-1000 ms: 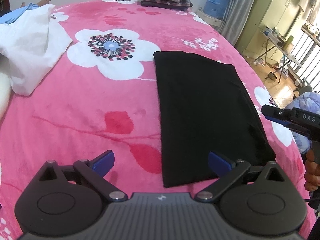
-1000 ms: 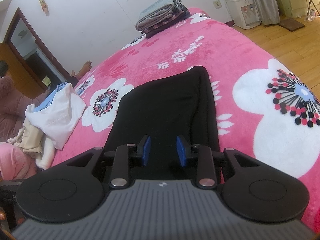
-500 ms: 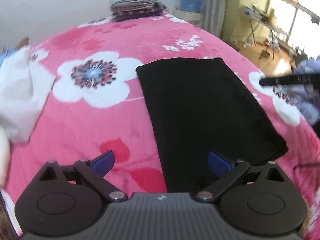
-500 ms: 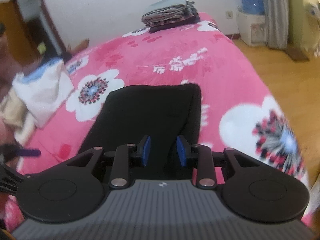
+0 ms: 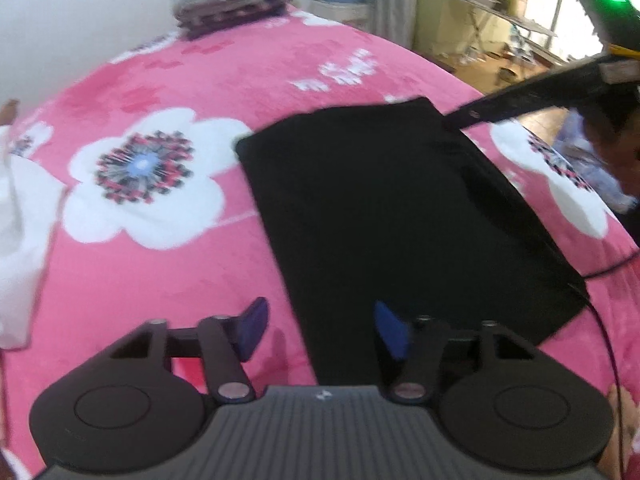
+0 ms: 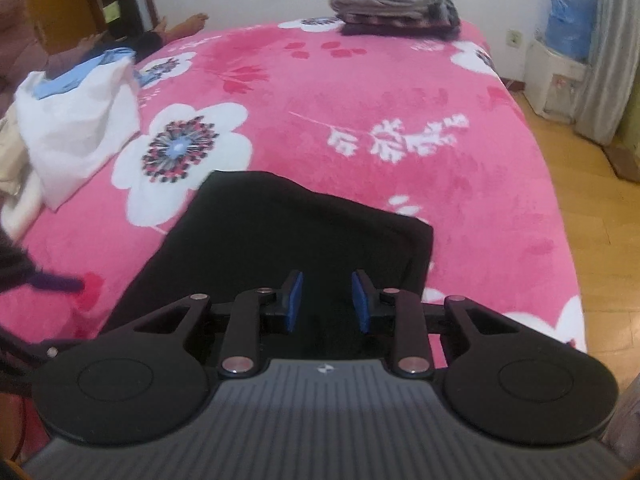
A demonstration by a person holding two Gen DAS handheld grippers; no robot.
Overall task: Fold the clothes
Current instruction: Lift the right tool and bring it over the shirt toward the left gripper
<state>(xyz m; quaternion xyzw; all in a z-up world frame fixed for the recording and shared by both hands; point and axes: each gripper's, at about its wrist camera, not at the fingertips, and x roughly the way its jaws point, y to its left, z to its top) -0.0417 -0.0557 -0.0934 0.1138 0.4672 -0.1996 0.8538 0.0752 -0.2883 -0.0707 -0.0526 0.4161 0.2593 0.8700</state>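
Note:
A black garment (image 5: 400, 208) lies folded flat as a long rectangle on the pink flowered blanket (image 5: 160, 264). It also shows in the right wrist view (image 6: 280, 240). My left gripper (image 5: 320, 326) is open and empty, above the garment's near left edge. My right gripper (image 6: 326, 300) is open with a narrow gap, empty, over the garment's near end. The right gripper's finger shows in the left wrist view (image 5: 520, 106) over the garment's far right corner.
A pile of white and blue clothes (image 6: 76, 120) lies at the bed's left side. A stack of folded clothes (image 6: 392, 4) sits at the far end of the bed. The bed's right edge drops to a wooden floor (image 6: 600, 220).
Both grippers have swung over the bed. The left gripper's jaws have narrowed somewhat. The right gripper has moved up toward the garment's far right corner. The garment has not moved.

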